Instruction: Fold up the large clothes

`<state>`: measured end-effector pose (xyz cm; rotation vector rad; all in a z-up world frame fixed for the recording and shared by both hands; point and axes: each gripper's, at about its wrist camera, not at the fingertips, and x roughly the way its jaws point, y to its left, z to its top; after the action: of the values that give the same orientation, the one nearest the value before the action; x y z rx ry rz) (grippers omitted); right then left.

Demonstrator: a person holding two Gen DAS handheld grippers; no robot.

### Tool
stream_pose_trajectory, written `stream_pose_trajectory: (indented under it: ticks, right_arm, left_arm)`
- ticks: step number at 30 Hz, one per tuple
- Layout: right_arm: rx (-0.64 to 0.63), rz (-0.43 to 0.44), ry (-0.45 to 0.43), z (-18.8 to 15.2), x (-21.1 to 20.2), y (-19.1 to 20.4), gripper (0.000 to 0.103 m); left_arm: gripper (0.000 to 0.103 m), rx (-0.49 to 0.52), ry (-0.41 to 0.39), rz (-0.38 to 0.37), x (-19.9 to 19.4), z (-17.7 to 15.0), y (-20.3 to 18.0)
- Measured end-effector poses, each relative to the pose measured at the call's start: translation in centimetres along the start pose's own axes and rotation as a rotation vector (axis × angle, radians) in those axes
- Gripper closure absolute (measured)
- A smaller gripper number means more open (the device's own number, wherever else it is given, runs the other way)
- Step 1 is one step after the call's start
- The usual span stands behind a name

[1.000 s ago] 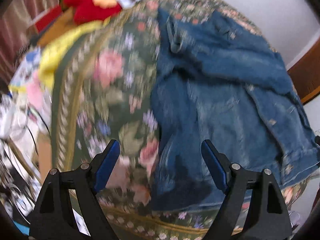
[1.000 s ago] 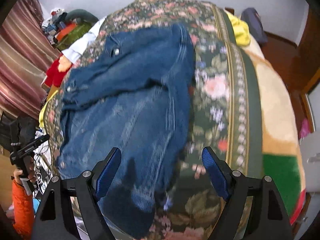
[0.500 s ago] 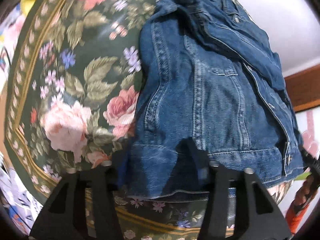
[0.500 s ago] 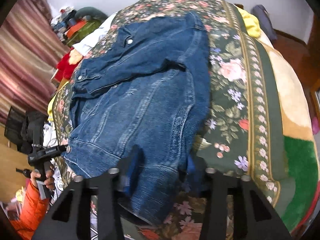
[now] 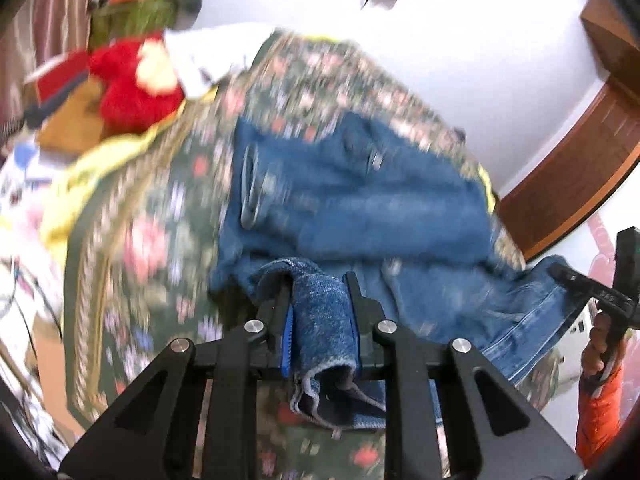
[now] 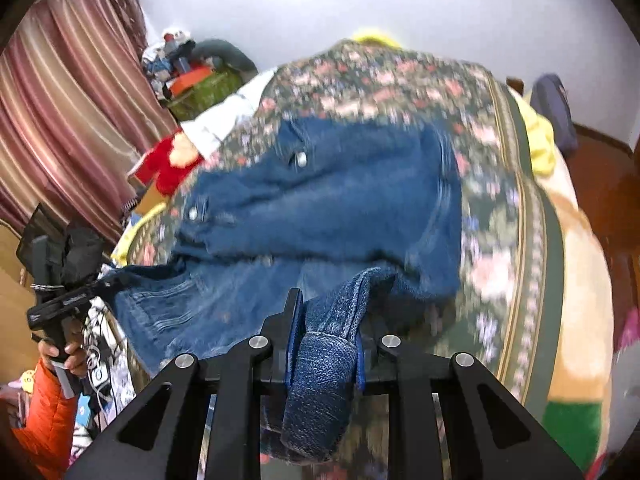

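Observation:
A blue denim jacket lies on the floral bedspread; it also shows in the right wrist view. My left gripper is shut on the jacket's bottom hem at one corner and holds it lifted off the bed. My right gripper is shut on the hem at the other corner, also lifted. The far half of the jacket, with the sleeves folded across, still rests flat on the bed. The other gripper shows at the edge of each view, held in a hand.
A red plush toy and a white cloth lie at the bed's far left. A yellow cloth lies at the far right. Striped curtains hang on the left. A wooden door frame stands on the right.
Both grippers came down open onto the jacket's bottom hem, closed on it and have lifted it up off the bed.

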<state>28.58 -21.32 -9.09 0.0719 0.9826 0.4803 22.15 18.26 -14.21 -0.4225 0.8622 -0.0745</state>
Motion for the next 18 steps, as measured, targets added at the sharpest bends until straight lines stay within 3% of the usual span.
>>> stream_pose_trajectory:
  ticks: [5, 11, 18]
  right_arm:
    - [0.024, -0.018, -0.066, 5.5, 0.8, -0.8, 0.085]
    - [0.09, -0.109, -0.104, 11.8, 4.5, -3.6, 0.085]
    - [0.203, -0.16, -0.007, 16.4, 14.2, -8.0, 0.085]
  left_arm:
    - [0.082, -0.031, -0.07, 0.016, 0.4, 5.3, 0.2]
    - [0.082, -0.113, -0.081, 0.085, 5.0, 10.9, 2.4]
    - [0.082, -0.171, 0.012, 0.179, 14.1, 13.2, 5.5]
